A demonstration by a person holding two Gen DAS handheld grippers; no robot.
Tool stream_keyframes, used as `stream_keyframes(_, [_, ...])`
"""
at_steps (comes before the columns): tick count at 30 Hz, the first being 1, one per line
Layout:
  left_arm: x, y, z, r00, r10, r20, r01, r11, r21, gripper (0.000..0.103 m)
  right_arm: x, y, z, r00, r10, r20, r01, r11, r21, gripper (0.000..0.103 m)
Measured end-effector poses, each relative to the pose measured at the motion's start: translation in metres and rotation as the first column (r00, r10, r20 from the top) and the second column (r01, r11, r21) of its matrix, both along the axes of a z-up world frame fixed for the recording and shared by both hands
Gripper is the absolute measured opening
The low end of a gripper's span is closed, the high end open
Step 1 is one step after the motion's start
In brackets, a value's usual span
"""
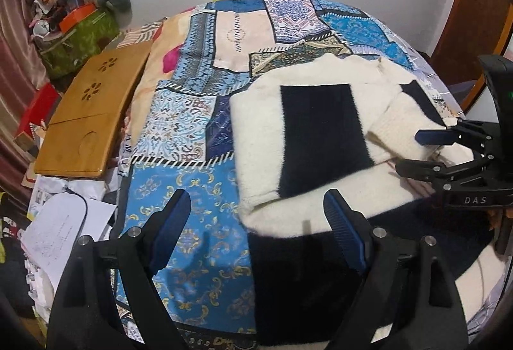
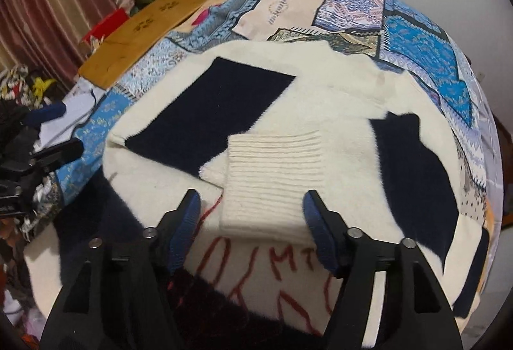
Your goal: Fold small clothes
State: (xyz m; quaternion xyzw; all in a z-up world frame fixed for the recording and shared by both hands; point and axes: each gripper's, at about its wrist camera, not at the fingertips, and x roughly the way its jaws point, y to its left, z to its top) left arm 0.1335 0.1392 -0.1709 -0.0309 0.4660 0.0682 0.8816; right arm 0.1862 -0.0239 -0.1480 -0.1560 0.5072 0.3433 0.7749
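right wrist view: right gripper (image 2: 251, 205) spread over the sweater (image 2: 288, 99) cuff (image 2: 272, 183); left gripper (image 1: 256, 209) spread beside the sweater too.

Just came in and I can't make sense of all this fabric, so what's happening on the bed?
A person is folding a cream and navy sweater spread on a patchwork bedspread, with a two-finger tool in each hand. A sleeve with a ribbed cuff is already folded across the sweater's body. The right tool hangs open with its fingers either side of that cuff, gripping nothing. The left tool is open too, above the sweater's left edge. A wooden lap tray lies beside the bedspread.
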Motion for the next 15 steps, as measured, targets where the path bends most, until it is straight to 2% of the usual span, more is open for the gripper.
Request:
stream_keyframes(6, [0.002, 0.001, -0.007, 1.0, 0.002, -0.012, -0.002, 1.0, 0.001, 0.085, 0.001, 0.005, -0.007, 1.0, 0.019, 0.019, -0.018, 0.999, -0.037, 0.065])
stream_keyframes(8, [0.003, 0.001, -0.008, 1.0, 0.003, -0.014, -0.003, 1.0, 0.0, 0.085, 0.002, 0.002, -0.004, 0.999, 0.011, 0.03, -0.01, 0.999, -0.042, 0.048])
stream_keyframes(12, [0.008, 0.0, -0.009, 1.0, 0.004, -0.019, -0.004, 1.0, 0.002, 0.085, 0.003, -0.007, 0.001, 1.0, 0.008, 0.03, -0.007, 1.0, -0.024, 0.033])
stream_keyframes(13, [0.01, -0.001, -0.01, 1.0, 0.005, -0.021, -0.005, 1.0, 0.004, 0.085, 0.003, -0.011, 0.003, 1.0, 0.003, 0.031, -0.003, 1.0, -0.017, 0.025])
stream_keyframes(15, [0.015, -0.002, -0.01, 1.0, 0.005, -0.025, -0.005, 1.0, 0.004, 0.085, 0.003, -0.016, 0.006, 1.0, -0.004, 0.028, 0.004, 1.0, -0.004, 0.021])
